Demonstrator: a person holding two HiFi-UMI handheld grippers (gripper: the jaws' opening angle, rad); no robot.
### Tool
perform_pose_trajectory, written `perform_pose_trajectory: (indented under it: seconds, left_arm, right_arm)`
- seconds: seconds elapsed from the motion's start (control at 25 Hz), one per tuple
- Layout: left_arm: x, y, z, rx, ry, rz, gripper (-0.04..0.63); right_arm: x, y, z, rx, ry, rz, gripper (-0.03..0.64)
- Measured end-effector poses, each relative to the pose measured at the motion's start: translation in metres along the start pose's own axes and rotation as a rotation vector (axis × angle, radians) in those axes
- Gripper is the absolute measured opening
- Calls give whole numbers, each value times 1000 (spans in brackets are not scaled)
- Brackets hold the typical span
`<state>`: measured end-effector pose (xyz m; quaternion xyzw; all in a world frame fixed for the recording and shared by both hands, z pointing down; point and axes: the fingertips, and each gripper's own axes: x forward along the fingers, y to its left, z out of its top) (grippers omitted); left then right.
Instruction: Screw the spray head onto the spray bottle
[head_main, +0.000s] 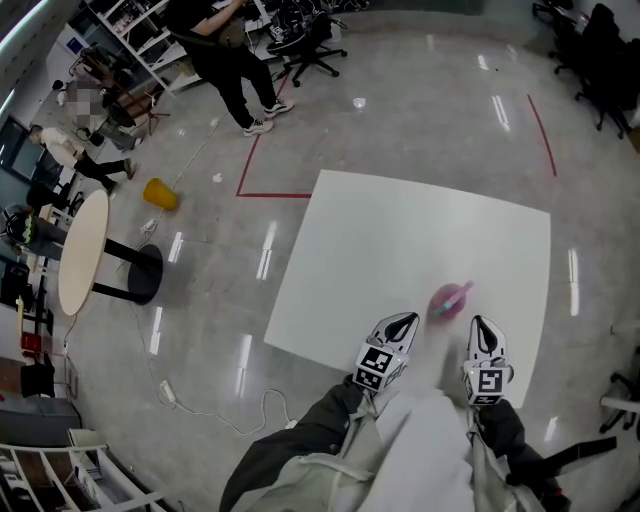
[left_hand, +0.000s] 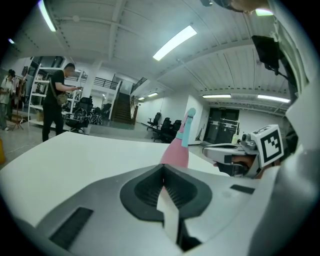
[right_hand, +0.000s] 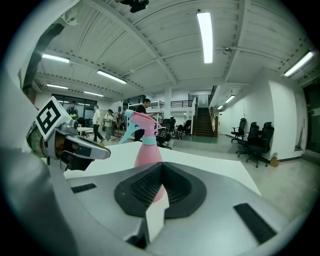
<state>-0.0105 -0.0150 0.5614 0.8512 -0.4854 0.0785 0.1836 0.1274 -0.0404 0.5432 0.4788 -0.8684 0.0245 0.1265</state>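
A pink spray bottle (head_main: 447, 302) stands upright on the white table (head_main: 400, 230), near its front edge. The pink and teal spray head (right_hand: 138, 121) sits on the bottle's neck. My left gripper (head_main: 405, 321) is just left of the bottle and my right gripper (head_main: 483, 327) just right of it, both apart from it. Each has its jaws shut with nothing between them. In the left gripper view the bottle (left_hand: 176, 150) rises beyond my shut left gripper (left_hand: 162, 169), with the right gripper (left_hand: 231, 152) beside it. The right gripper view has the bottle (right_hand: 148, 150) past my shut right gripper (right_hand: 161, 169).
The table's front edge lies just under both grippers. On the floor to the left are a round table (head_main: 82, 252), a yellow object (head_main: 160, 193) and a white cable (head_main: 215, 410). A person (head_main: 228, 60) stands at the far left by office chairs (head_main: 312, 48).
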Motion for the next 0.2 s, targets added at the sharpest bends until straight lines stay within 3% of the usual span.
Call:
perform_pose_trajectory:
  seconds: [0.2]
  left_arm:
    - [7,-6,-1,9,5,6,8]
  right_arm:
    - [-2,-11,-2,10,-6,-4,-5]
